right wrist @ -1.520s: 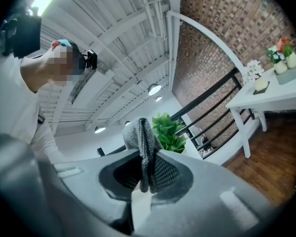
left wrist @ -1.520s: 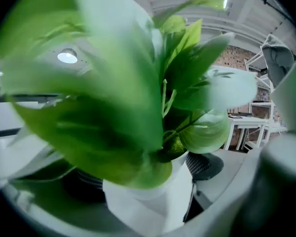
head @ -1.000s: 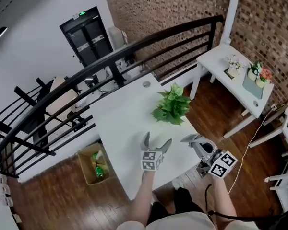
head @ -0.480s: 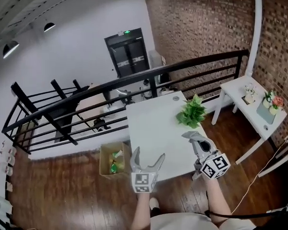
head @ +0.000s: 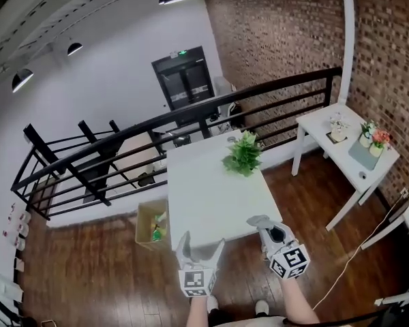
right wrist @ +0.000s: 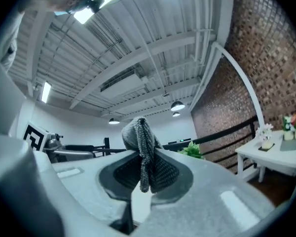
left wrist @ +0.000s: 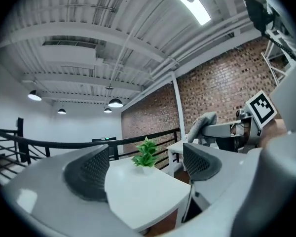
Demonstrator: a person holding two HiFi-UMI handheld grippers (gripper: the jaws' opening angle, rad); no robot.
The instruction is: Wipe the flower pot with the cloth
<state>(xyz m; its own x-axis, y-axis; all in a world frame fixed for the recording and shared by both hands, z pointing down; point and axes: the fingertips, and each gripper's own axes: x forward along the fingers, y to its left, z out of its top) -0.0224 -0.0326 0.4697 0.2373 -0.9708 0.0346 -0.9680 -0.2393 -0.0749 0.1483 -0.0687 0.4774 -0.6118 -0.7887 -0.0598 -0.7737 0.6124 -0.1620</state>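
Grey cloth [right wrist: 143, 147] is clamped in the right gripper [head: 261, 222]. The left gripper's [head: 201, 244] empty jaws are closing. At the white table's [head: 211, 199] far end, the flower pot [left wrist: 148, 170] holds a leafy plant [head: 243, 155]. The cardboard box [head: 144, 218] holds green items.

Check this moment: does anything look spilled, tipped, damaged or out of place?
Nothing stands out. The potted plant stands upright at the far end of the white table, nothing spilled around it. The grey cloth is clamped in the right gripper; the left gripper is empty, jaws closing.
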